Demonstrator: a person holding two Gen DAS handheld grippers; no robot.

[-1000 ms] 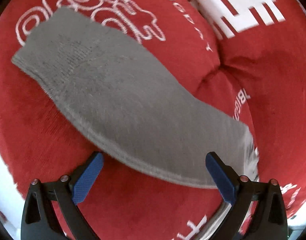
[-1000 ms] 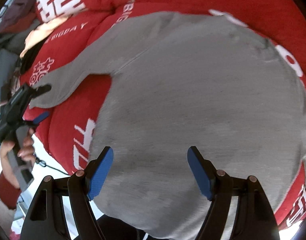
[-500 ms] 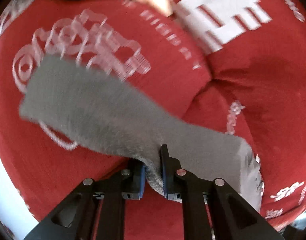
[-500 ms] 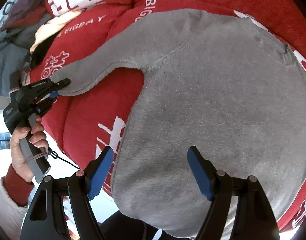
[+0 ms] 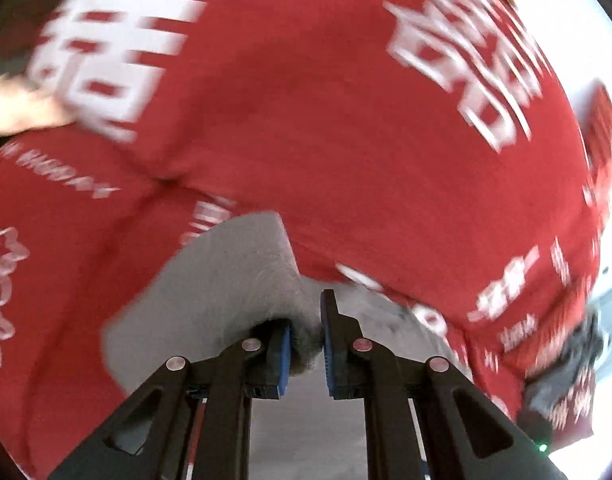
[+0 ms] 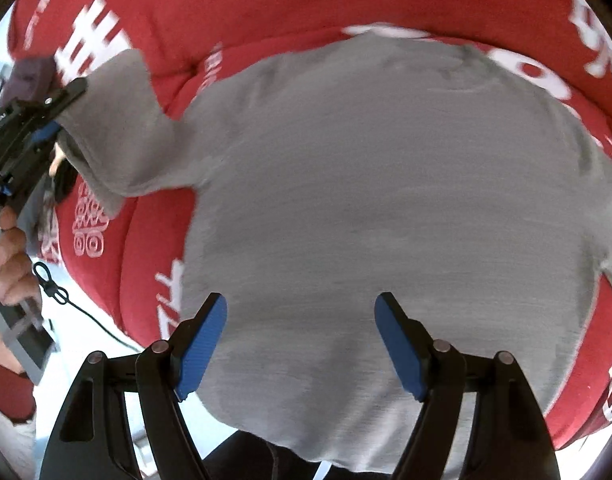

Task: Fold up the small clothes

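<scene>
**Grey sweater spread on red blanket, sleeve pinched at left**

Red blanket (image 6: 266,8) with white lettering, covering nearly the whole of both views. Spread flat on it, a grey sweater (image 6: 385,184), body filling the middle of the right wrist view, hem nearest the camera. Sleeve (image 6: 118,128) lifted off the blanket toward the upper left, bent back beside the sweater's body. Left gripper (image 5: 306,344) clamped on the sleeve, a fold of grey cloth squeezed between the blue pads, cuff end standing up just past the fingers (image 5: 284,354). Right gripper (image 6: 302,344) spread wide, gripping nothing, poised over the hem with grey cloth between and below its fingers (image 6: 202,344); contact not clear. Left view blurred.
</scene>
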